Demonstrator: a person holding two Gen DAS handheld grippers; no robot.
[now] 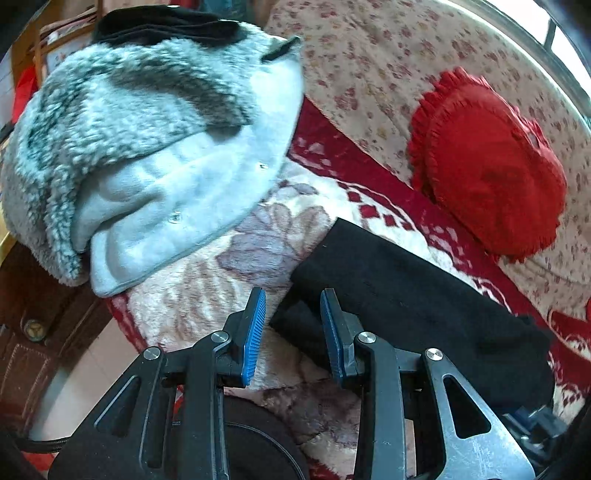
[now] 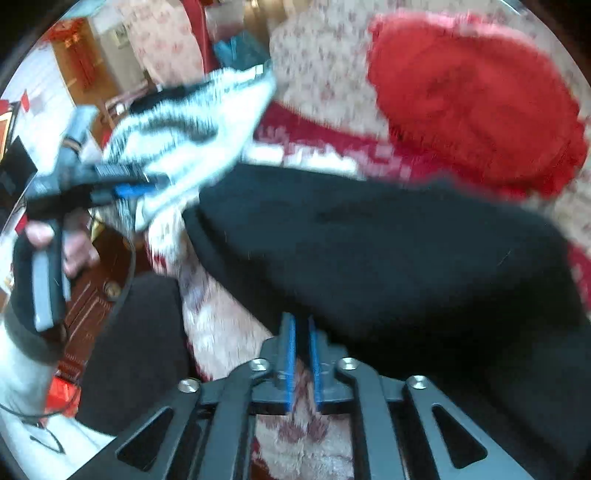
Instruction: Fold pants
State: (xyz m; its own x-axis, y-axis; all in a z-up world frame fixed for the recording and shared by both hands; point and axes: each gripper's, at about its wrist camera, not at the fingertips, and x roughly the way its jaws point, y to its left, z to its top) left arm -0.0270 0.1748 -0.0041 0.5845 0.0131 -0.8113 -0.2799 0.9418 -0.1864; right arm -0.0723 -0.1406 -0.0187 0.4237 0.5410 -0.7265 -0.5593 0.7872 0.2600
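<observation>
The black pants [image 1: 399, 291] lie folded on a floral plush blanket [image 1: 207, 295], running from centre to lower right. My left gripper [image 1: 293, 301] is open just above the pants' near left corner, with nothing between the blue pads. In the blurred right wrist view the pants [image 2: 369, 251] fill the middle. My right gripper [image 2: 300, 326] has its blue pads almost together at the pants' near edge; a thin dark strip sits between them, and whether cloth is pinched I cannot tell. The left gripper [image 2: 147, 186] shows at the left, held in a hand.
A grey-and-white fleece jacket [image 1: 147, 147] lies heaped at the left, with a black garment [image 1: 166, 26] behind it. A red frilled cushion [image 1: 487, 166] leans on the flowered sofa back [image 1: 369, 66]. Wooden furniture [image 1: 29, 325] and floor lie at the lower left.
</observation>
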